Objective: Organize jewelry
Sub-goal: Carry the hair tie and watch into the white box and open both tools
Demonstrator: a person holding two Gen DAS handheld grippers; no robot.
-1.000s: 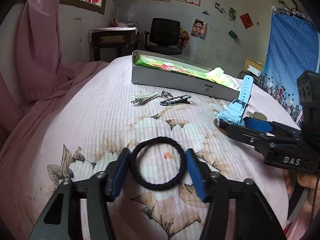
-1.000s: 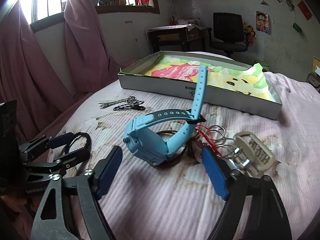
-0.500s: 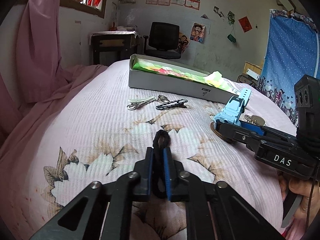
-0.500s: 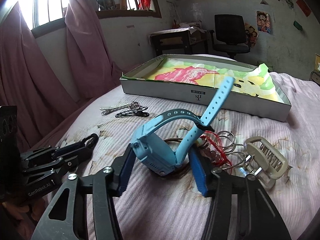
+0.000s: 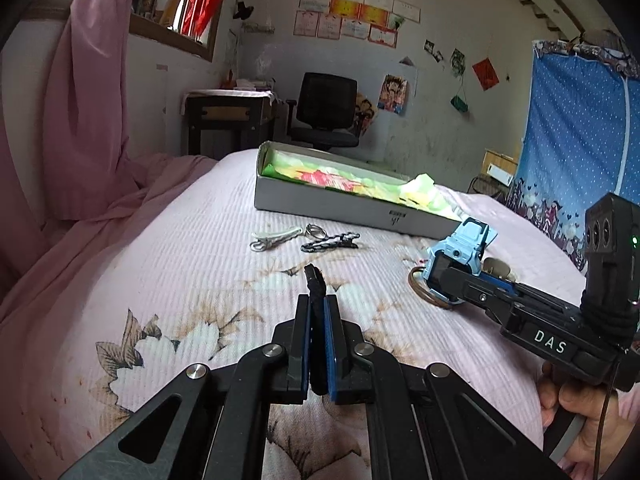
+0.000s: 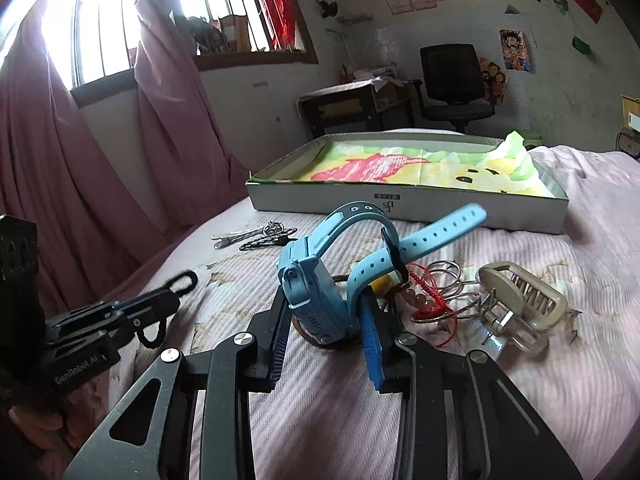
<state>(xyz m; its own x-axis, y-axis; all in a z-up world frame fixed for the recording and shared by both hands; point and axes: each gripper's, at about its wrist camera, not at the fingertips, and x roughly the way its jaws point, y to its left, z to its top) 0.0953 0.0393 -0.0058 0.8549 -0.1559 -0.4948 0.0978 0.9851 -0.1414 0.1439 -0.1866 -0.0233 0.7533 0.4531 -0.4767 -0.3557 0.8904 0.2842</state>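
My left gripper (image 5: 317, 308) pinches a black hair tie (image 5: 316, 284) flat between its blue pads above the floral bedspread (image 5: 168, 280). My right gripper (image 6: 324, 320) clamps the blue watch (image 6: 316, 292), apparently lifted just clear of the bracelets (image 6: 436, 292) and beige hair claw (image 6: 520, 300). The paper-lined box (image 6: 404, 204) sits beyond, two hair clips (image 5: 304, 238) before it.

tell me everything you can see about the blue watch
The blue watch is a light blue, plastic-looking child's smartwatch with a chunky square case and a small lens on its face. Its holed strap is buckled into a loop, the free end sticking out to the right. The right gripper has its jaws closed on the case, holding it tilted above a brown ring on the pink bedspread, beside red beads and metal rings.
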